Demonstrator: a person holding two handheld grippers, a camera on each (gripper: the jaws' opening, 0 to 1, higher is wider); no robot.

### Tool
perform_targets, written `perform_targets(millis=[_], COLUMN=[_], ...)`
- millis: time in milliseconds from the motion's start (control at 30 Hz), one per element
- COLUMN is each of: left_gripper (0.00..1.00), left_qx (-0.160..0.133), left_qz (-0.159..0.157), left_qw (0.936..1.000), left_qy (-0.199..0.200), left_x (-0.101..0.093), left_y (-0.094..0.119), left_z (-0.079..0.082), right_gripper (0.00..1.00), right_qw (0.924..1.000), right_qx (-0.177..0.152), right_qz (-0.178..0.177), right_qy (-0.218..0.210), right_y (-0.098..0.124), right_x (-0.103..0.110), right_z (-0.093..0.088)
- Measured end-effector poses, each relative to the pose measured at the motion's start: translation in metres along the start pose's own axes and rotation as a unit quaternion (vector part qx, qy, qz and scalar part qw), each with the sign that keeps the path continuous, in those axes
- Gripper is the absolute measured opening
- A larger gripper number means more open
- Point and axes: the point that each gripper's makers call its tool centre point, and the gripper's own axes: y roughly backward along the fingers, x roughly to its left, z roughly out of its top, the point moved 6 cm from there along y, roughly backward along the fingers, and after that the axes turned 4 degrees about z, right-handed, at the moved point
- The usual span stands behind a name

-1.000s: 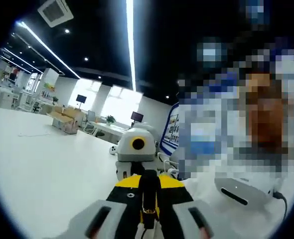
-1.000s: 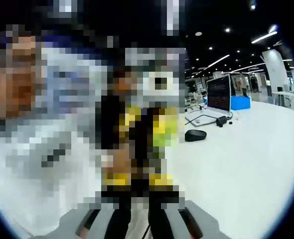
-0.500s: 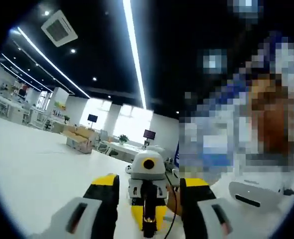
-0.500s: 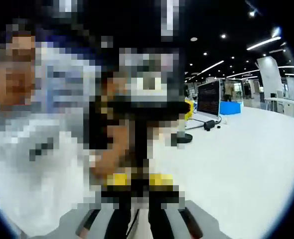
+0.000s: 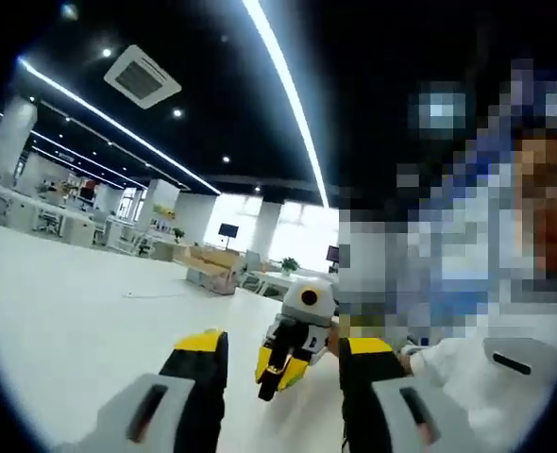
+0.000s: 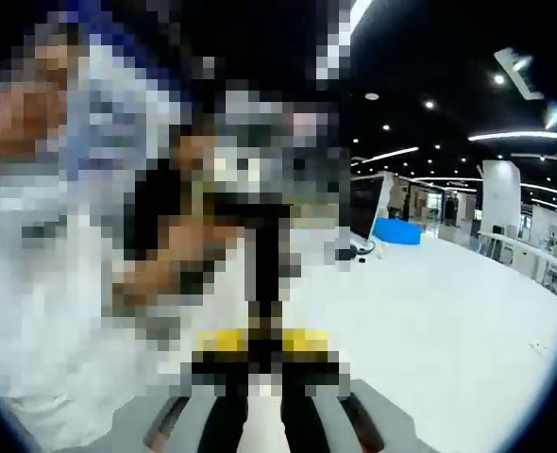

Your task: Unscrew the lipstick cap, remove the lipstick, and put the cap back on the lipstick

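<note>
In the left gripper view my left gripper [image 5: 282, 345] stands open, its yellow-tipped jaws wide apart with nothing between them. Beyond the gap, the right gripper [image 5: 288, 368] points toward me with a dark slim lipstick [image 5: 271, 379] pinched in its yellow jaws. In the right gripper view my right gripper [image 6: 262, 342] is shut on that lipstick [image 6: 264, 269], which rises as a dark upright stick from the jaws. Mosaic patches blur its upper end and what lies behind it.
A broad white table [image 5: 71, 321] spreads under both grippers, reaching far to the right [image 6: 448, 321]. A person in a white top [image 5: 486, 377] sits close behind. A dark monitor [image 6: 363, 212] and a blue box [image 6: 401, 231] stand far back.
My left gripper was shut on the lipstick a second ago; it opened and has drawn back. The right gripper keeps its hold, and both views have tilted.
</note>
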Motion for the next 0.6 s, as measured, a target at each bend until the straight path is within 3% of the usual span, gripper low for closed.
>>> perform_targets(millis=[133, 367, 600], left_gripper=[0.49, 0.49, 0.51], left_qx=[0.003, 0.011, 0.036], left_qz=[0.018, 0.013, 0.068], left_qw=[0.9998, 0.9996, 0.9935], left_qy=[-0.011, -0.022, -0.084], left_x=[0.006, 0.002, 0.003], left_y=[0.003, 0.001, 0.005], left_z=[0.001, 0.001, 0.004], right_gripper=[0.09, 0.09, 0.10], right_qw=[1.0000, 0.9996, 0.9984], right_qx=[0.007, 0.014, 0.021], right_qz=[-0.003, -0.025, -0.053], right_qy=[0.000, 0.000, -0.001], right_y=[0.000, 0.000, 0.004], right_x=[-0.019, -0.044, -0.069], right_z=[-0.009, -0.022, -0.036])
